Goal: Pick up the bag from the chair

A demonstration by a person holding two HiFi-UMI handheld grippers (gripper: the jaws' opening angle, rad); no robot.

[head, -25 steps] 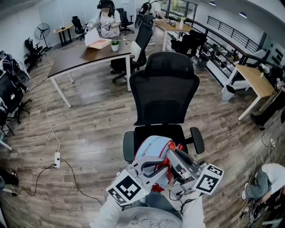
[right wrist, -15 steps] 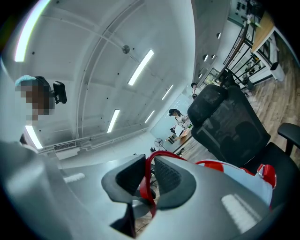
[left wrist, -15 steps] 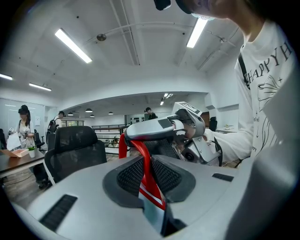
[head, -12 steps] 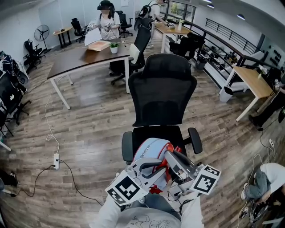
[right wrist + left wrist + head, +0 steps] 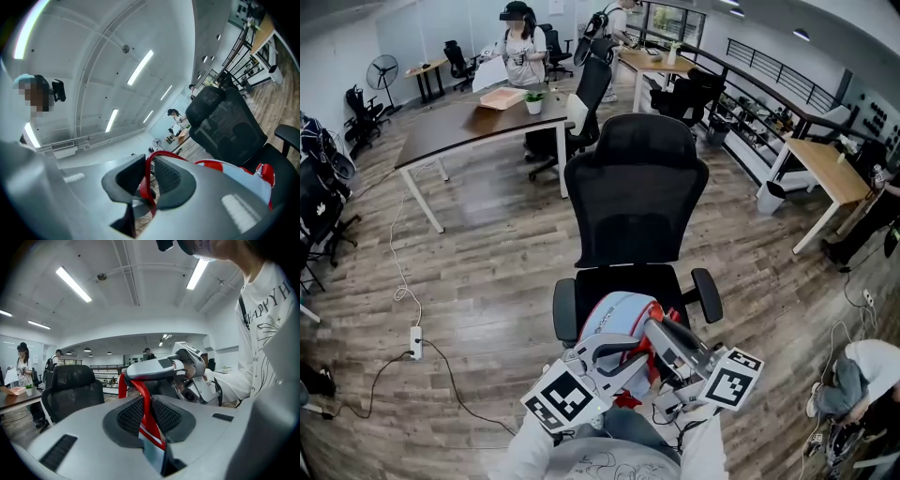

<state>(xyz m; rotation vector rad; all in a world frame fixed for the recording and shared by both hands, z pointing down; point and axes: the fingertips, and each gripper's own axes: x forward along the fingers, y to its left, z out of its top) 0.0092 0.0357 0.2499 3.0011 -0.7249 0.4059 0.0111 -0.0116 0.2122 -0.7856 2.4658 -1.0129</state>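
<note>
The bag (image 5: 617, 315) lies at the front edge of the seat of a black office chair (image 5: 636, 187), close to the person's body. It is a rounded, soft-looking pack with a pale blue shell, red trim and a white band across its top. Whether its weight is on the seat or on the grippers cannot be told. The chair has a tall mesh back, a curved headrest and two padded armrests, and it stands on a floor (image 5: 487, 253) of grey-brown wood planks.

Both grippers meet over the near side of the bag. The left gripper (image 5: 147, 414) has a smooth, grey, moulded body, and its jaws stand narrow, pinched on a flat red strap (image 5: 140, 394). The strap runs up between the two black pads (image 5: 129, 417), which are cross-hatched like fine mesh, then arches over toward the other gripper.

The right gripper (image 5: 149, 180) is shaped the same, and its jaws are likewise narrow and closed on the red strap. The webbing sits as a thin glossy band between the dark ribbed pads and curves away to the bag's blue side. Each gripper carries a cube (image 5: 570, 397) printed with black-and-white squares.
</note>
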